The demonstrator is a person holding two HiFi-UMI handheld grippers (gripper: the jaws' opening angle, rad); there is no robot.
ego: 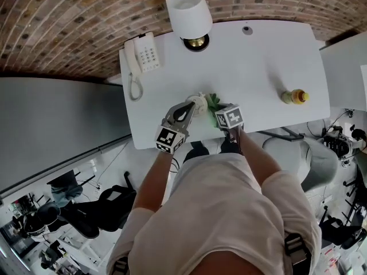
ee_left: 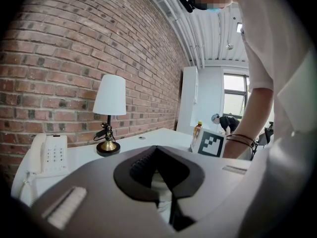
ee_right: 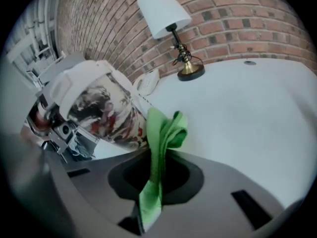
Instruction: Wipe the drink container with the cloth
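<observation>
The drink container (ee_right: pixel 101 105) is a cup with a white lid and a red-and-dark printed body. It hangs tilted just above the table's front edge, seen as a small white shape (ego: pixel 198 103) in the head view. My left gripper (ego: pixel 191 106) is shut on it, and only a white sliver (ee_left: pixel 159 186) of the cup shows between its jaws. My right gripper (ego: pixel 220 109) is shut on a green cloth (ee_right: pixel 162 142), whose bunched top end (ego: pixel 213 101) lies against the cup's side.
On the white table (ego: pixel 252 67) stand a lamp (ego: pixel 190 15) at the back, a corded phone (ego: pixel 141 57) at the back left and a yellow-capped bottle (ego: pixel 295 97) at the right. A brick wall (ego: pixel 69 22) runs behind. An office chair (ego: pixel 312 159) stands at the right.
</observation>
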